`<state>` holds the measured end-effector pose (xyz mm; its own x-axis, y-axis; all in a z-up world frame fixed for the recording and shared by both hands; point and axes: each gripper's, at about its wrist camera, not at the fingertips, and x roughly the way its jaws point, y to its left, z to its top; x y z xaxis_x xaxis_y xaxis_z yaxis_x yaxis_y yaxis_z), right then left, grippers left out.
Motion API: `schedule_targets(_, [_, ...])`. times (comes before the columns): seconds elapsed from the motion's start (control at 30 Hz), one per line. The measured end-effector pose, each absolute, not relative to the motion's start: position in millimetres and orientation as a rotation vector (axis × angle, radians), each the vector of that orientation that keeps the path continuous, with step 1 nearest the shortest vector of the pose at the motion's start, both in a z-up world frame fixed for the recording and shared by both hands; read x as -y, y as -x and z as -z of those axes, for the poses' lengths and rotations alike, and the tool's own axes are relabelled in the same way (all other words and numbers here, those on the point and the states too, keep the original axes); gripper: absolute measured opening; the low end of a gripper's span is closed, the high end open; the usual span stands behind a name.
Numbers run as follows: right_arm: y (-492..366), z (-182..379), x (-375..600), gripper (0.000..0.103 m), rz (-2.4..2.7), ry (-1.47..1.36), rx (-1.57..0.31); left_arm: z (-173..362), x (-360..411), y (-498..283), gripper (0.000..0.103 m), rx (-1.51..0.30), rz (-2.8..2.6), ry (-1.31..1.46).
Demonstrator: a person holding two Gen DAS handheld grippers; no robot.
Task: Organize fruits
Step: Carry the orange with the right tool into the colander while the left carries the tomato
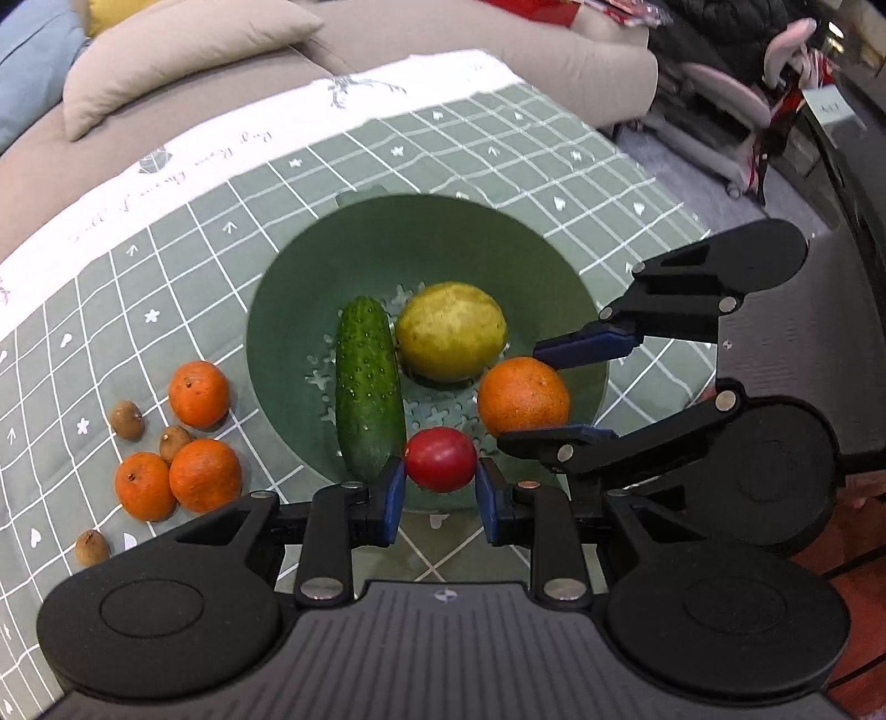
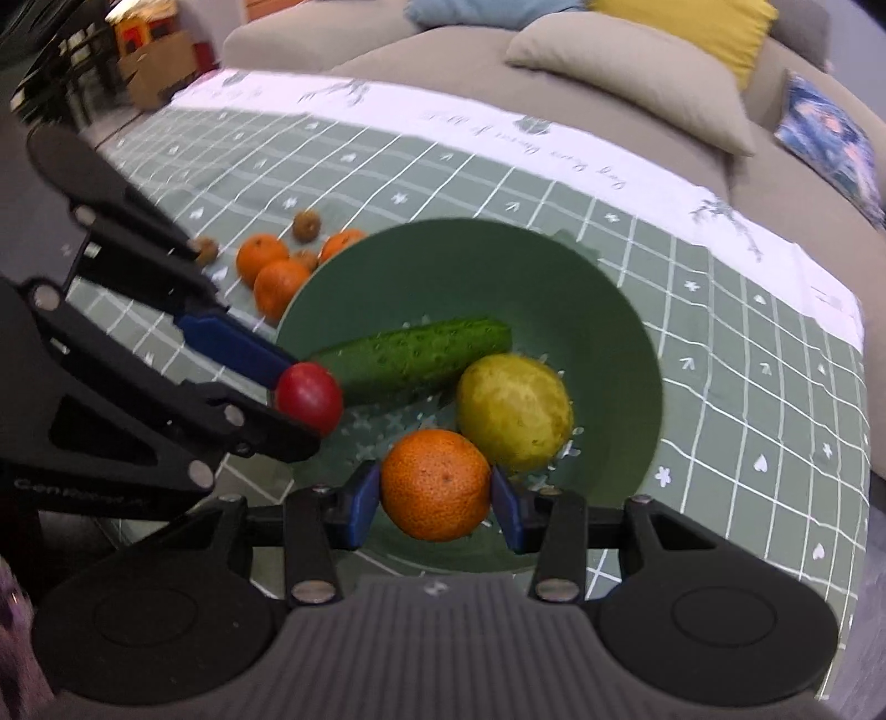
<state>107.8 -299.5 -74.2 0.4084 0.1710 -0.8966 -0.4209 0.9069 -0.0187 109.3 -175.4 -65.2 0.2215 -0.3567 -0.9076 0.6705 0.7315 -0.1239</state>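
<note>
A beige sofa (image 2: 554, 72) runs along the far side of the tabletop (image 1: 498, 160), which wears a sage-green cloth gridded in white with a white printed border; a beige cushion (image 2: 626, 72) lies on the sofa, a yellow cushion (image 2: 698, 22) behind it, a pale blue one (image 2: 470, 11) further along, a patterned blue one (image 2: 830, 138) at the end; a pink and white chair (image 1: 736, 99) stands past the tabletop's corner; a cardboard box (image 2: 155, 66) sits on the floor beyond.
</note>
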Motion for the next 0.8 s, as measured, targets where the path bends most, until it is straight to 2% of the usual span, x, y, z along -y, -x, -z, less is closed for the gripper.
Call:
schedule_targets(0.6, [-121.8, 97.8, 303.1, 0.042, -0.401, 0.248, -1.166, 72.7, 180.3, -118.2, 0.032, -1.195, 0.732, -0.321])
schedule_targets(0.8, [-118.5, 91.6, 303.3, 0.044, -0.394, 0.258, -1.155, 73.2, 176.7, -118.6, 0.041, -1.191, 0.720, -0.294])
